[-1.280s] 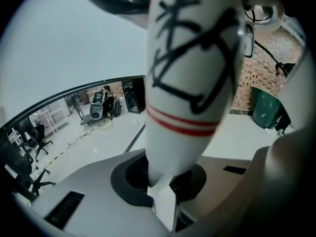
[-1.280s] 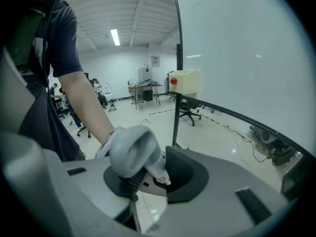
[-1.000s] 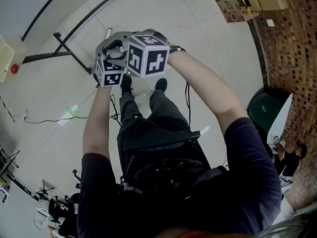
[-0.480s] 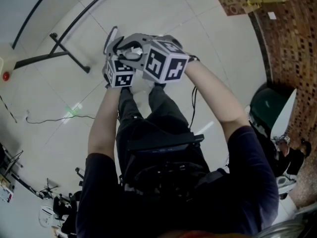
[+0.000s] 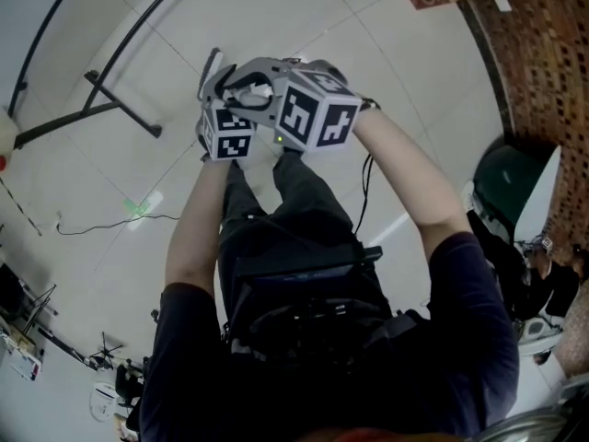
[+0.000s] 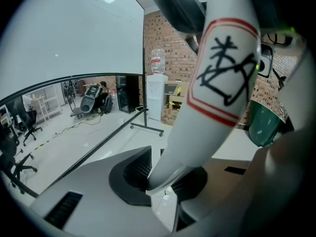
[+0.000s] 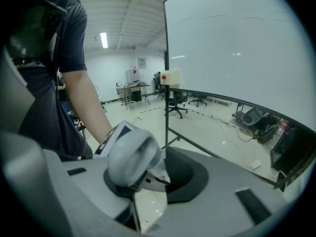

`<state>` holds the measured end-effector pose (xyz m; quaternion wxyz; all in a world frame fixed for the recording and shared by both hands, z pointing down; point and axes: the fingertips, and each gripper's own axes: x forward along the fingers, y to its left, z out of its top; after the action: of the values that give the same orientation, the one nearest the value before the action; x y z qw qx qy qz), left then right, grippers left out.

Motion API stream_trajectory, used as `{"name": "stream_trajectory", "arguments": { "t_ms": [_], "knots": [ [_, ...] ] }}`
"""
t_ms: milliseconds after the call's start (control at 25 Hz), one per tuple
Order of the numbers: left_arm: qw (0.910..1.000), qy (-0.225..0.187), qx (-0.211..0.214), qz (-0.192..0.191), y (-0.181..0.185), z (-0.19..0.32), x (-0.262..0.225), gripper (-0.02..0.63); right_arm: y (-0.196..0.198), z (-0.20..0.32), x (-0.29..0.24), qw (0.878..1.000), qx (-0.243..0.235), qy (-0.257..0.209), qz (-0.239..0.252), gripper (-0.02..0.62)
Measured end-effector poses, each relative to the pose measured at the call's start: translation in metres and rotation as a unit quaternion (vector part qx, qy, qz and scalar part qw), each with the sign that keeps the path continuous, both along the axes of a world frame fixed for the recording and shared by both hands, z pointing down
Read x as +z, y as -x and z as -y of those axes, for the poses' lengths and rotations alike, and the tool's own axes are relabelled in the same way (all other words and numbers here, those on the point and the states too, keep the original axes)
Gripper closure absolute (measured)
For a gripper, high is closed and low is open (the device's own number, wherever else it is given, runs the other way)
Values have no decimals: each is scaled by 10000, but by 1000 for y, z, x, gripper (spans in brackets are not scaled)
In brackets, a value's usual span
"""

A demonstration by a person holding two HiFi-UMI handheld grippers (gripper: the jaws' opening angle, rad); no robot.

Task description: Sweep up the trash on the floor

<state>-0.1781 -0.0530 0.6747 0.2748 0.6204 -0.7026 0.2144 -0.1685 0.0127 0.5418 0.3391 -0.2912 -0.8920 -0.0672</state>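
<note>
I stand and look, and the sweeping does not seem to have begun. The shiny white tiled floor (image 5: 386, 72) looks bare wherever I can see it, and no view shows any trash, so I cannot tell where it lies. The person holds both tools close together at twelve o'clock, out over their feet. The left gripper (image 6: 165, 179) has a thick white pole (image 6: 217, 78) with a red-edged label between its tongs. They have just been easing apart a little, but both black pads look to touch the pole, so I take it as loosely pinched. The right gripper (image 7: 150, 179) pinches a white rounded knob (image 7: 133, 157); I cannot tell if it belongs to the same pole. I think this is the broom's handle, but no brush end shows. A dark green round bin (image 5: 506, 191) waits at three o'clock, and a thin black metal stand (image 5: 110, 90) sits at ten o'clock. Finding the trash, sweeping it up and tipping it away all look left to do.
</note>
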Motion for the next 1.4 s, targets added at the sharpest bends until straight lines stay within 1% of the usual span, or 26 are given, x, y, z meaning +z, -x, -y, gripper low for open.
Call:
{"name": "stream_trajectory", "arguments": {
  "t_ms": [240,400,640,880,1120,1400],
  "knots": [
    [9998,-21,84,-158,-53,33,-1,551,-49,32,0,9998,206,40,-45,474],
    [9997,-22,175,-167,-85,49,2,551,-80,49,3,9996,268,9,-87,474],
    [9993,-73,335,-114,-122,68,-1,548,-117,66,3,9991,430,22,-62,474],
    [9985,-87,524,-134,-153,77,-2,548,-146,74,2,9984,553,-4,-76,474],
    [9974,-161,673,-207,-186,83,-8,546,-174,77,-5,9991,356,-220,-67,474],
    [9957,-176,875,-242,-216,85,-11,546,-199,78,-10,9989,303,-347,-90,472]
  ]
}}
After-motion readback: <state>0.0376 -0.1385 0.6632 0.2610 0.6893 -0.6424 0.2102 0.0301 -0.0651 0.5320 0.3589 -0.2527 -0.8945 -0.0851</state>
